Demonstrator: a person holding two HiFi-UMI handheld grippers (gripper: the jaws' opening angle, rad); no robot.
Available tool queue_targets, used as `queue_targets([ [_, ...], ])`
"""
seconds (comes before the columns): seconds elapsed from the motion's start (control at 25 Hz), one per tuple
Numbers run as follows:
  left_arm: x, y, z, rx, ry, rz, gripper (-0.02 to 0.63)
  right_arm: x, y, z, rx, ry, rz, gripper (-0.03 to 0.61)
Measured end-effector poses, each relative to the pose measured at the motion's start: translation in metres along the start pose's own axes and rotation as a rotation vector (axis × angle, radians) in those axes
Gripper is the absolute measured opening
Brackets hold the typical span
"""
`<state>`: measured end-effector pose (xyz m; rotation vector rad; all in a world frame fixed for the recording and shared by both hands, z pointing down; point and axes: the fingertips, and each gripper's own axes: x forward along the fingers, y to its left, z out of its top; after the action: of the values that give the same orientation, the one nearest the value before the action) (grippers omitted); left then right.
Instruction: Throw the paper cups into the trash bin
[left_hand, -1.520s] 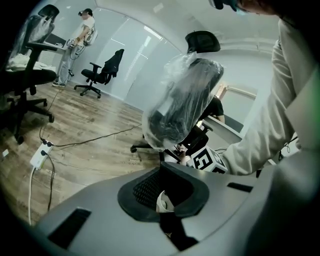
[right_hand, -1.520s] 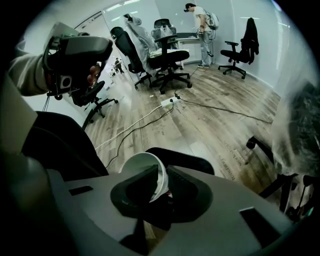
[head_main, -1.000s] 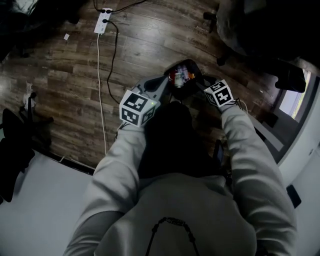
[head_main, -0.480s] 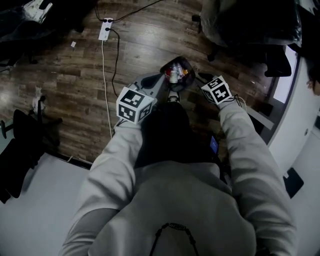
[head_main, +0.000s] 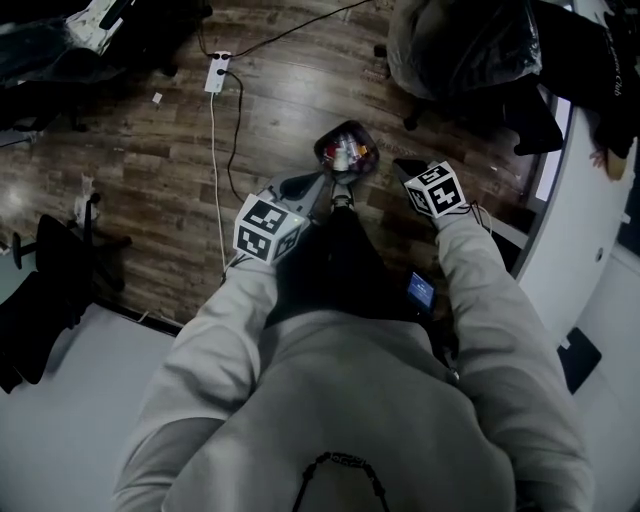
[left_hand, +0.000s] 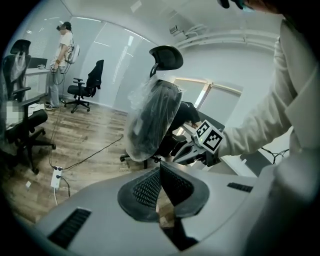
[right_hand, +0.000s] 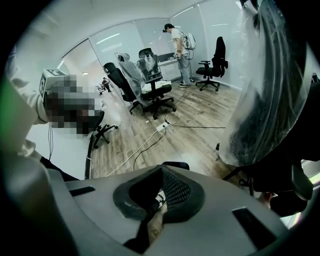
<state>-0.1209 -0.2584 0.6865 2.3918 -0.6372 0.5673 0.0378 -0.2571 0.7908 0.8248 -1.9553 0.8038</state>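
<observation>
The black trash bin (head_main: 345, 150) stands on the wood floor ahead of my feet, with paper cups (head_main: 341, 153) and other rubbish inside. Both grippers hover above and just short of it. My left gripper (head_main: 325, 187) is at the bin's near left, its pads (left_hand: 150, 187) meeting with nothing between them. To the bin's right is my right gripper (head_main: 402, 165), whose jaws have just been closing and now stand shut and empty (right_hand: 161, 175). The left gripper view shows the right gripper (left_hand: 177, 157) beside a plastic-wrapped chair.
A power strip (head_main: 217, 72) with cables lies on the floor to the left. A plastic-covered office chair (head_main: 465, 45) stands beyond the bin, a black chair (head_main: 45, 270) at the left, and a white desk edge (head_main: 555, 240) on the right. Another person (left_hand: 62, 55) stands far off.
Both grippers have lifted up and away from the bin, which now looks smaller and sits higher in the head view. More of the surrounding chairs shows.
</observation>
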Motion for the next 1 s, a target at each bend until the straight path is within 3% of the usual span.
queue_targets([
  [0.32, -0.013, -0.005, 0.015, 0.017, -0.003, 0.026, -0.011, -0.019, 0.017, 0.0, 0.022, -0.034, 0.012, 0.02],
  [1.0, -0.085, -0.027, 0.101, 0.151, -0.128, 0.071, -0.011, -0.121, 0.054, 0.105, -0.029, -0.292, 0.007, 0.02],
])
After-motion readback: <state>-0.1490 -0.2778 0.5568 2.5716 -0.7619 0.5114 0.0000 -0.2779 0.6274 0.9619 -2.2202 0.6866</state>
